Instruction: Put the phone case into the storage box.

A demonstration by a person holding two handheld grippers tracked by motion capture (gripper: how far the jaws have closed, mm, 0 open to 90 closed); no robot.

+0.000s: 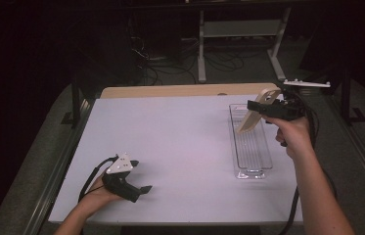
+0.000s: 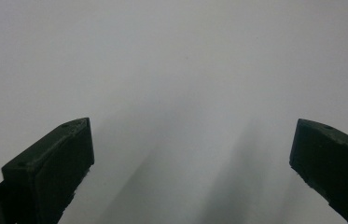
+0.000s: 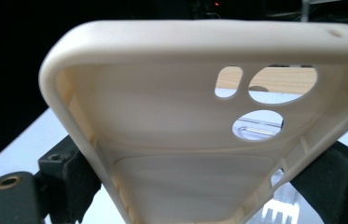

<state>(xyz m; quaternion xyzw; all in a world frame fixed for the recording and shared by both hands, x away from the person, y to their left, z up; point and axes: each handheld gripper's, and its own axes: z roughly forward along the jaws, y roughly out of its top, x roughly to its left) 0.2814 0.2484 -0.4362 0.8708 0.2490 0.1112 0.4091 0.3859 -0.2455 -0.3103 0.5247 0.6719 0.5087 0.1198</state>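
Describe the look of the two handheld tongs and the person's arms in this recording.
Both tongs are black with blocky, flat-faced jaws. The left tongs carry a light grey three-cornered plate with small dark holes, and a black cable loops away from them. The right tongs trail a black cable past the wrist. Screw holes mark the jaw tops. Both forearms are bare; no sleeves show.

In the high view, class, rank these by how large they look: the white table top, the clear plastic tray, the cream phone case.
1. White table top, by far the largest.
2. Clear plastic tray.
3. Cream phone case, held tilted over the tray by the right gripper, so its apparent length is unsure.
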